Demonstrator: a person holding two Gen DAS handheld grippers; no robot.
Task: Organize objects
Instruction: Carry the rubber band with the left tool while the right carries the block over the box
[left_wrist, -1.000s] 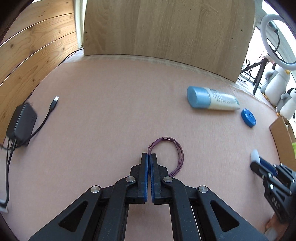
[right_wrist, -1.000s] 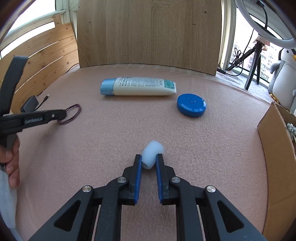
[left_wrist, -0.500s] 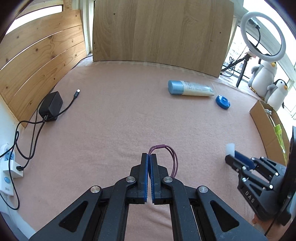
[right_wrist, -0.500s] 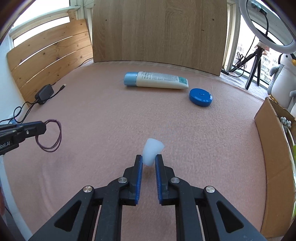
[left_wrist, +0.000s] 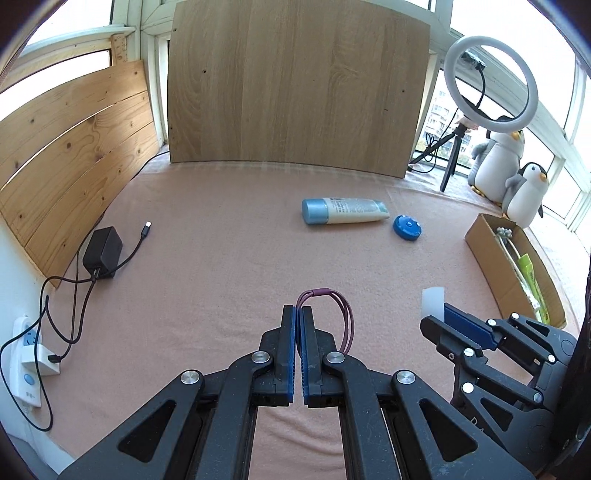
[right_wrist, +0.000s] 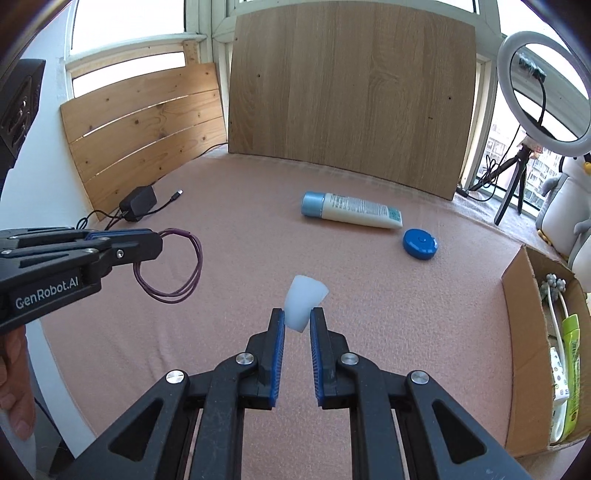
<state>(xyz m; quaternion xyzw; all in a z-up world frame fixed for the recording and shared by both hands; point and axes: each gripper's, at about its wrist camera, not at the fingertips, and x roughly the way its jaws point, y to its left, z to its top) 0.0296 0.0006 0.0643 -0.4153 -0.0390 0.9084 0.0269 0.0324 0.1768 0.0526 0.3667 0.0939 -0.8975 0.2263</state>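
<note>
Each hand-held gripper carries something above the pink tabletop (left_wrist: 221, 258). The left hand-held gripper (left_wrist: 298, 314) has its blue pads pressed together on a purple hair tie (left_wrist: 343, 314), whose loop hangs free to the right of the fingertips in the left wrist view; in the right wrist view the same loop (right_wrist: 173, 266) dangles below the tip, clear of the cloth. The right hand-held gripper (right_wrist: 297, 317) is clamped on a small white cap (right_wrist: 304, 302), pinched at its narrow end with the wider end pointing forward and up.

Farther back on the tabletop, a cream tube with a blue cap (right_wrist: 351, 212) lies on its side, and a round blue disc (right_wrist: 420, 244) sits just beside its crimped end. At the right edge stands an open cardboard box (right_wrist: 517, 314) with several items inside. A black charger (left_wrist: 102, 251) with its cable rests near the wooden slats at the left.
</note>
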